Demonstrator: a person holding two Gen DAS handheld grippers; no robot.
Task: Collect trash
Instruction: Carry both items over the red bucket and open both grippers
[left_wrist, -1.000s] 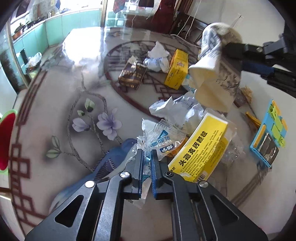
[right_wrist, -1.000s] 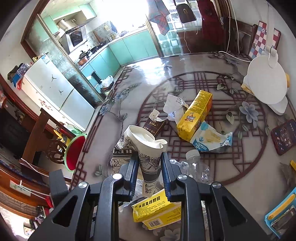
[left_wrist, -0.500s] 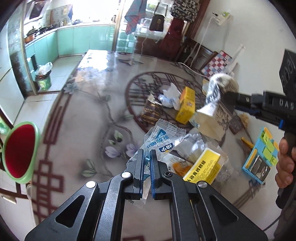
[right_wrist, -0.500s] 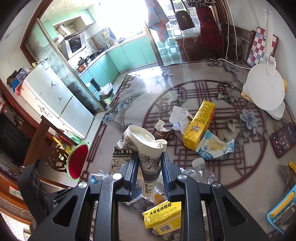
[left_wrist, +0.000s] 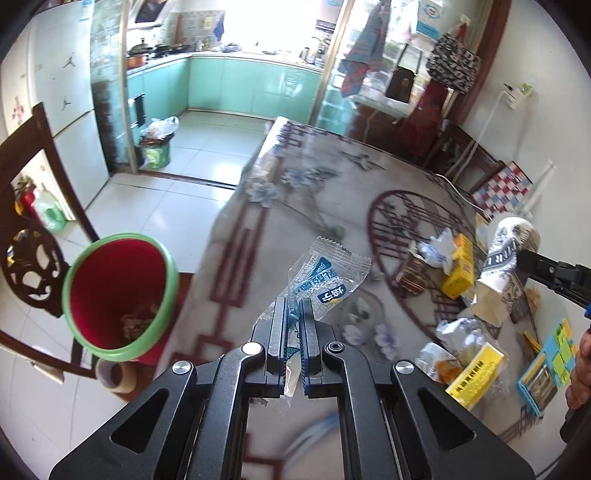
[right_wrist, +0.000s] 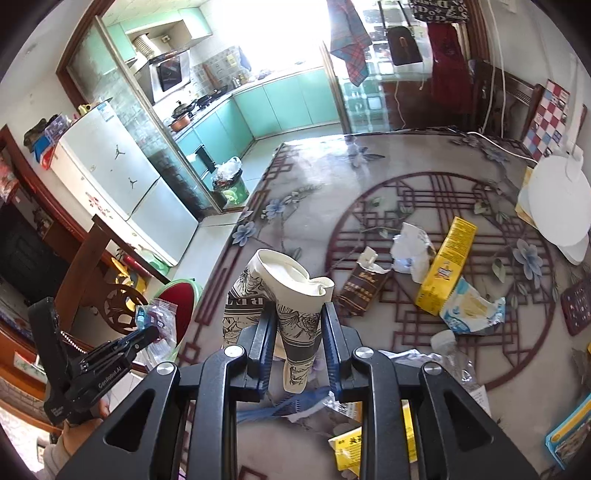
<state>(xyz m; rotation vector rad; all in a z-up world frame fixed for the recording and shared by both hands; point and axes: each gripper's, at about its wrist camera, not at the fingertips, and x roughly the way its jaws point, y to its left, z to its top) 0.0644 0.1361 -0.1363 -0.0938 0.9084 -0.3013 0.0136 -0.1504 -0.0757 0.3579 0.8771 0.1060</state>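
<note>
My left gripper (left_wrist: 293, 314) is shut on a clear plastic wrapper (left_wrist: 325, 277) with blue print, held up above the table's left edge. The red bin with a green rim (left_wrist: 118, 295) stands on the floor to the left and below; it also shows in the right wrist view (right_wrist: 181, 299). My right gripper (right_wrist: 299, 317) is shut on a crushed paper cup (right_wrist: 288, 295) with black floral print, held above the table. That cup (left_wrist: 506, 254) shows at the right in the left wrist view.
On the patterned table (right_wrist: 369, 192) lie a yellow carton (right_wrist: 447, 262), a brown packet (right_wrist: 362, 288), crumpled tissue (right_wrist: 410, 247), a blue-white wrapper (right_wrist: 469, 310), a plastic bottle (right_wrist: 450, 350) and a yellow box (left_wrist: 476, 373). A wooden chair (left_wrist: 26, 251) stands behind the bin.
My left gripper has lifted the wrapper off the pile and swung left toward the bin, which now sits larger in view. My right gripper has risen slightly with the cup.
</note>
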